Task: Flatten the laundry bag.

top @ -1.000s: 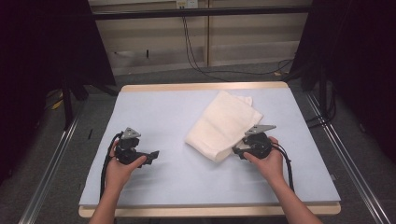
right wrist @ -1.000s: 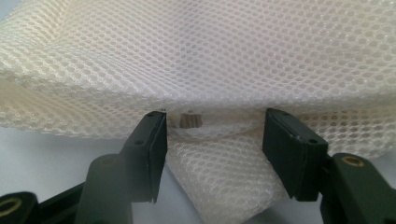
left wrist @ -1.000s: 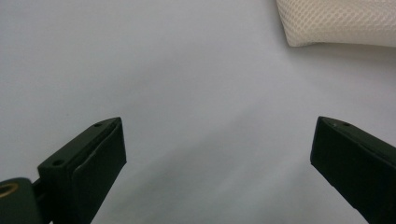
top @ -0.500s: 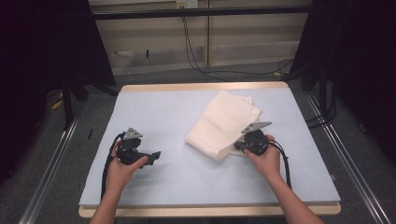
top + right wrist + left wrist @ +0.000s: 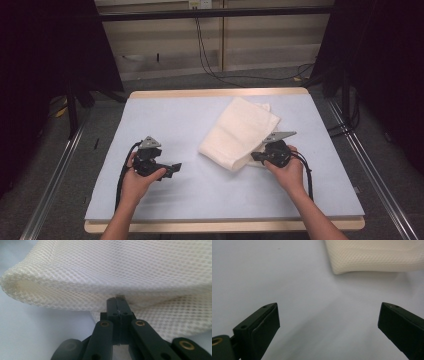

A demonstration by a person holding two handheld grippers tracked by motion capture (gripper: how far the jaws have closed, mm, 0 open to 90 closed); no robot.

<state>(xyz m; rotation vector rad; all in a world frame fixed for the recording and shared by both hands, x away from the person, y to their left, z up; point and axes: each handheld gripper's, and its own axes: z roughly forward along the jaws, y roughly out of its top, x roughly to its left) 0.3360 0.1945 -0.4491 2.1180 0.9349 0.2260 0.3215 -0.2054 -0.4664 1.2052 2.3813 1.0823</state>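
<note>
I have the right tool (image 5: 117,305) clamped on the near edge of the folded mesh cloth (image 5: 242,132), which lies right of centre on the tabletop (image 5: 175,125). My left tool (image 5: 328,322) stands apart, its jaws wide and empty, short of the cloth. In my judgement the grasp is done; unfolding or moving remains.

A folded white mesh cloth (image 5: 241,133) lay flat on the pale blue tabletop (image 5: 200,195), right of its middle and nearer the far edge, set askew so its long sides ran toward the far right corner. Several layers were stacked, with a rounded fold at the near end. Its near right edge was pinched and slightly lifted.
</note>
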